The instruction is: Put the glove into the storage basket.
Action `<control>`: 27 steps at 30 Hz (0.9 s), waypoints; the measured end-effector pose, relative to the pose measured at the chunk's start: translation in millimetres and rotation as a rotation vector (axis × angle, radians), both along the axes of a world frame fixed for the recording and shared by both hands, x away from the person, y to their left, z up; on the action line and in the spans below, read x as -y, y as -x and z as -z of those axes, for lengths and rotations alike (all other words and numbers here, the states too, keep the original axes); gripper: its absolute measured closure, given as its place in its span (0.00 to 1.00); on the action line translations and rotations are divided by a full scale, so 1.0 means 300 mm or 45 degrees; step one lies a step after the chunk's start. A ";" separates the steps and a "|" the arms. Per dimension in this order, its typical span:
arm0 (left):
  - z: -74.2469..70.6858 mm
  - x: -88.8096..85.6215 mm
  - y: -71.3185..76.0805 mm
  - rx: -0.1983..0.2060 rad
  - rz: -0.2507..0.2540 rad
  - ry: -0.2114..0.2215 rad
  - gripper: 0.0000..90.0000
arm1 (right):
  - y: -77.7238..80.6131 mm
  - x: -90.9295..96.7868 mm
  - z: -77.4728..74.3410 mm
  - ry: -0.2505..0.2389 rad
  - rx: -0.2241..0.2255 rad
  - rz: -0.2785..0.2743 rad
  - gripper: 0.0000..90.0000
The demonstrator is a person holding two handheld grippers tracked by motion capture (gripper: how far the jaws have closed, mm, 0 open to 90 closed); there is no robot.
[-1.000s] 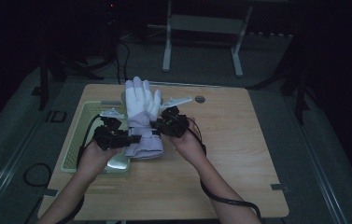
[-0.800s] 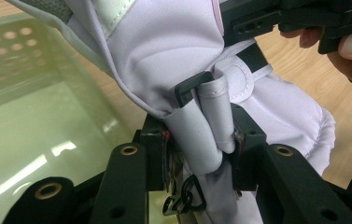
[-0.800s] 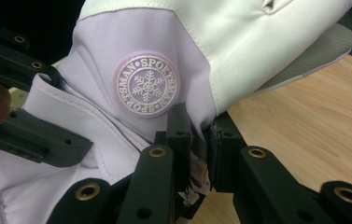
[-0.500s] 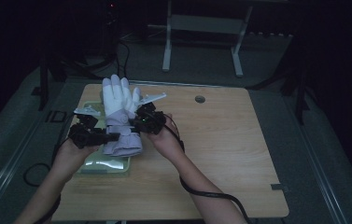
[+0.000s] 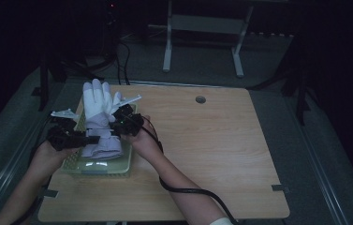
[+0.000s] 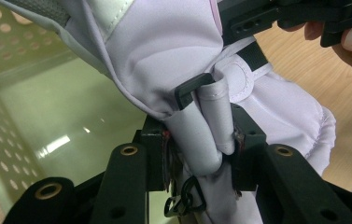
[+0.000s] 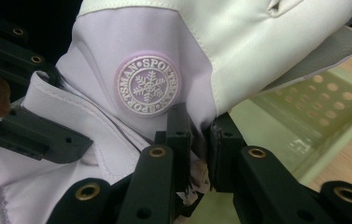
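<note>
Wooden table point(image 5: 211, 150) w/ a small round hole point(image 5: 200, 99) near the far edge. On its left side sits a pale green perforated tray point(image 5: 100, 167), walls full of round holes. Over the tray, a white & lilac ski glove point(image 5: 100, 119) held up betw. both claws, white fingers pointing away from the person, lilac cuff toward them, cuff end low over the tray's front part. Left claw point(image 6: 200, 149) clamped on a folded lilac strap w/ black buckle at the glove's cuff, jaws pinching fabric from both sides. Right claw point(image 7: 200, 140) closed on glove fabric just below a round snowflake badge point(image 7: 148, 87) reading SPORTSMAN. Small black clip point(image 6: 185, 199) dangles under the strap betw. left jaws.
</note>
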State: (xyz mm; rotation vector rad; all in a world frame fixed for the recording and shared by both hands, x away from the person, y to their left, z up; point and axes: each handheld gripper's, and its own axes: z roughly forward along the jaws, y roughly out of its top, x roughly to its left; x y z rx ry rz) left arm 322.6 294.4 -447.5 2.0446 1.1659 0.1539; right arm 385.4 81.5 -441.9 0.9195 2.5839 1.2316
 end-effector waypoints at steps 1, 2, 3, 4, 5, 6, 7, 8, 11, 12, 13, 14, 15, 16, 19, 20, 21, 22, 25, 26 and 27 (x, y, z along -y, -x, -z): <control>0.011 -0.007 -0.005 -0.008 -0.004 0.005 0.73 | -0.004 -0.008 0.008 0.007 -0.006 0.001 0.90; 0.023 -0.013 -0.011 -0.018 -0.006 0.008 0.73 | -0.008 -0.016 0.018 0.012 -0.009 0.005 0.90; 0.035 -0.018 -0.016 -0.028 -0.006 0.011 0.73 | -0.011 -0.025 0.028 0.020 -0.012 0.010 0.90; 0.048 -0.024 -0.021 -0.038 -0.007 0.012 0.73 | -0.014 -0.032 0.039 0.032 -0.014 0.014 0.90; 0.062 -0.031 -0.026 -0.053 -0.003 0.017 0.73 | -0.016 -0.039 0.051 0.040 -0.020 0.016 0.90; 0.077 -0.035 -0.029 -0.070 0.001 0.021 0.73 | -0.015 -0.046 0.064 0.053 -0.022 0.017 0.90; 0.091 -0.040 -0.032 -0.087 0.000 0.020 0.73 | -0.013 -0.053 0.077 0.068 -0.024 0.017 0.90; 0.105 -0.044 -0.033 -0.105 0.000 0.026 0.73 | -0.011 -0.059 0.090 0.084 -0.029 0.019 0.90; 0.144 -0.047 -0.035 -0.153 -0.006 0.018 0.73 | -0.007 -0.075 0.128 0.127 -0.042 0.011 0.90; 0.157 -0.049 -0.037 -0.173 -0.009 0.014 0.73 | -0.006 -0.081 0.140 0.143 -0.046 0.010 0.90; 0.170 -0.053 -0.039 -0.193 -0.013 0.019 0.72 | -0.007 -0.088 0.152 0.157 -0.052 0.005 0.90; 0.184 -0.057 -0.041 -0.215 -0.016 0.027 0.72 | -0.007 -0.095 0.163 0.173 -0.062 0.003 0.90; 0.197 -0.060 -0.042 -0.228 -0.015 0.026 0.72 | -0.006 -0.101 0.174 0.185 -0.073 0.003 0.90; 0.209 -0.063 -0.044 -0.249 -0.022 0.028 0.72 | -0.005 -0.109 0.184 0.205 -0.077 0.001 0.90; 0.236 -0.059 -0.046 -0.275 -0.030 -0.022 0.72 | 0.004 -0.139 0.217 0.279 -0.072 -0.001 0.90; 0.236 -0.052 -0.046 -0.275 -0.031 -0.057 0.72 | 0.007 -0.147 0.227 0.298 -0.074 0.005 0.90; 0.237 -0.042 -0.045 -0.274 -0.036 -0.088 0.72 | 0.006 -0.153 0.235 0.307 -0.084 0.013 0.90; 0.239 -0.035 -0.045 -0.277 -0.039 -0.104 0.71 | 0.005 -0.156 0.238 0.320 -0.091 0.015 0.90; 0.249 -0.021 -0.051 -0.309 -0.051 -0.125 0.67 | 0.002 -0.159 0.240 0.345 -0.102 0.018 0.90; 0.250 -0.015 -0.054 -0.322 -0.063 -0.137 0.66 | 0.001 -0.159 0.242 0.354 -0.113 0.025 0.90; 0.251 -0.012 -0.056 -0.325 -0.071 -0.151 0.64 | 0.000 -0.158 0.242 0.353 -0.118 0.028 0.89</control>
